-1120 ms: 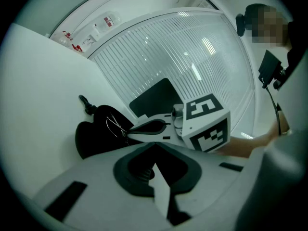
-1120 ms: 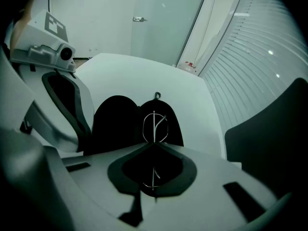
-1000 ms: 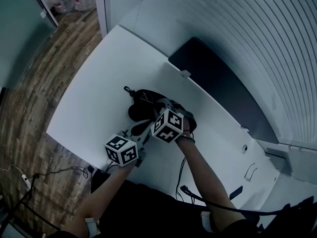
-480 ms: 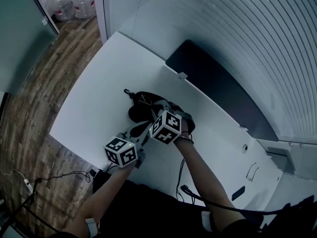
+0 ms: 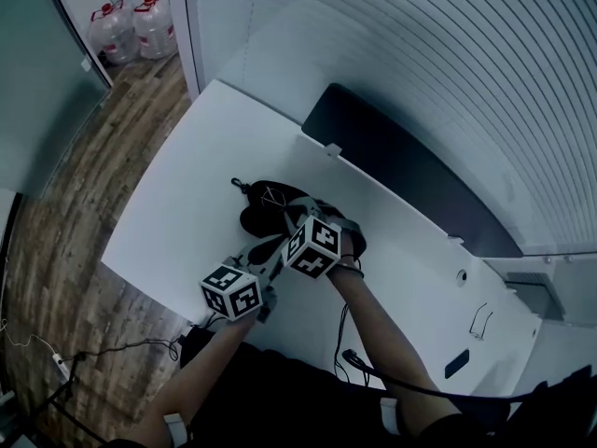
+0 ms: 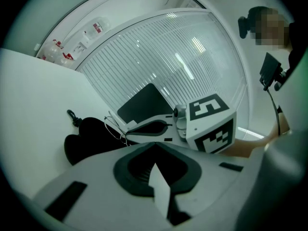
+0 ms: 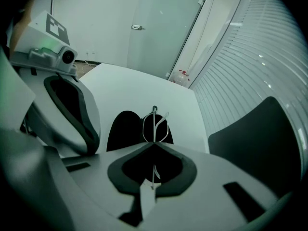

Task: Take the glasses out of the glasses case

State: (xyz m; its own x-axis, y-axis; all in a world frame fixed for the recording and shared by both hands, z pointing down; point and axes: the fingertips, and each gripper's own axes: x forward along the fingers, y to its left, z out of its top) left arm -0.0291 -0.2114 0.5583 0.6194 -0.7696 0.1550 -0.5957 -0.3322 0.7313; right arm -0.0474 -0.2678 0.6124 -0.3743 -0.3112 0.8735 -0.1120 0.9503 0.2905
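A black glasses case [image 5: 256, 215] lies open on the white table [image 5: 187, 185]. In the right gripper view its two dark halves [image 7: 126, 129] spread out under thin wire-rimmed glasses [image 7: 155, 124]. My right gripper [image 7: 154, 142] is shut on the glasses frame, whose lenses stand just past the jaw tips above the case. The left gripper [image 6: 154, 144] is shut at the near edge of the case [image 6: 91, 138]. Beyond it the glasses [image 6: 115, 129] and the right gripper's marker cube [image 6: 209, 121] show. From the head view both grippers [image 5: 297, 215] [image 5: 266, 247] crowd over the case.
A dark panel [image 5: 401, 171] stands along the table's far side against a ribbed wall. Water bottles [image 5: 135, 26] sit on the wooden floor at the upper left. A black cable [image 5: 373, 367] runs along my right forearm. The table's near edge lies just behind the left gripper's cube [image 5: 231, 292].
Both grippers stay at the case with the same grip. The head view has shifted slightly, so the table and grippers sit a little higher and further right in the picture.
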